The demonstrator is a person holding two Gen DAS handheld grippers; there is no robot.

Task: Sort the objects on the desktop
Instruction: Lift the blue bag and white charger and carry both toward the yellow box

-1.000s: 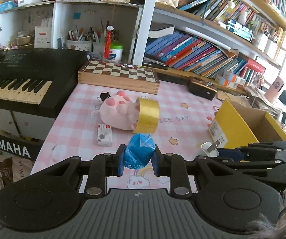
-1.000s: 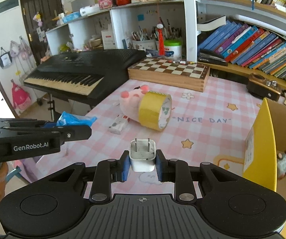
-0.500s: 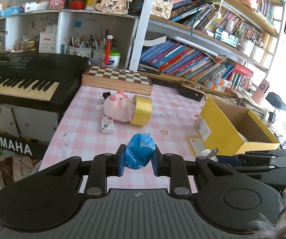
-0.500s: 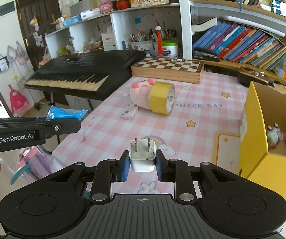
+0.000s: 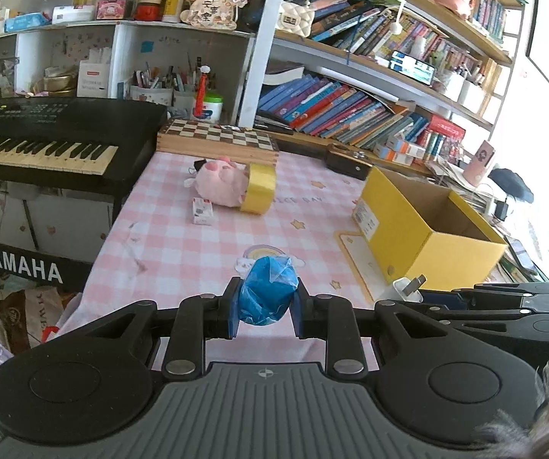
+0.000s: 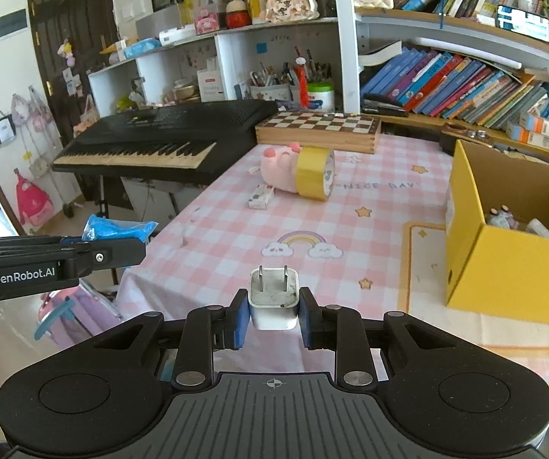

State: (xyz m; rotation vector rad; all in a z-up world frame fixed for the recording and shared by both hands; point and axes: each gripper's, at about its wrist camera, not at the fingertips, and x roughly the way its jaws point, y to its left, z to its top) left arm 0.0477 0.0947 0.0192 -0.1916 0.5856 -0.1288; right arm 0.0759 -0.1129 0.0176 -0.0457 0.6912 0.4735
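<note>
My left gripper (image 5: 267,302) was clamped on a crumpled blue plastic bag (image 5: 267,294), held above the near edge of the pink checked tablecloth (image 5: 312,206), just this side of its rainbow print (image 5: 262,251). My right gripper (image 6: 273,315) pinched a white two-pin charger plug (image 6: 273,298), prongs pointing up, also over the near edge of the cloth. To the right stood the open yellow cardboard box (image 6: 504,267), with a few small items lying inside. Farther off, near the middle of the table, a pink plush pig (image 5: 219,186) lay touching a roll of yellow tape (image 5: 261,188) on its right, with a small white box (image 5: 202,210) just beside it on the near side. A wooden chessboard case (image 5: 217,141) sat at the far edge, and a black Yamaha keyboard (image 5: 56,134) stood to the left.
</note>
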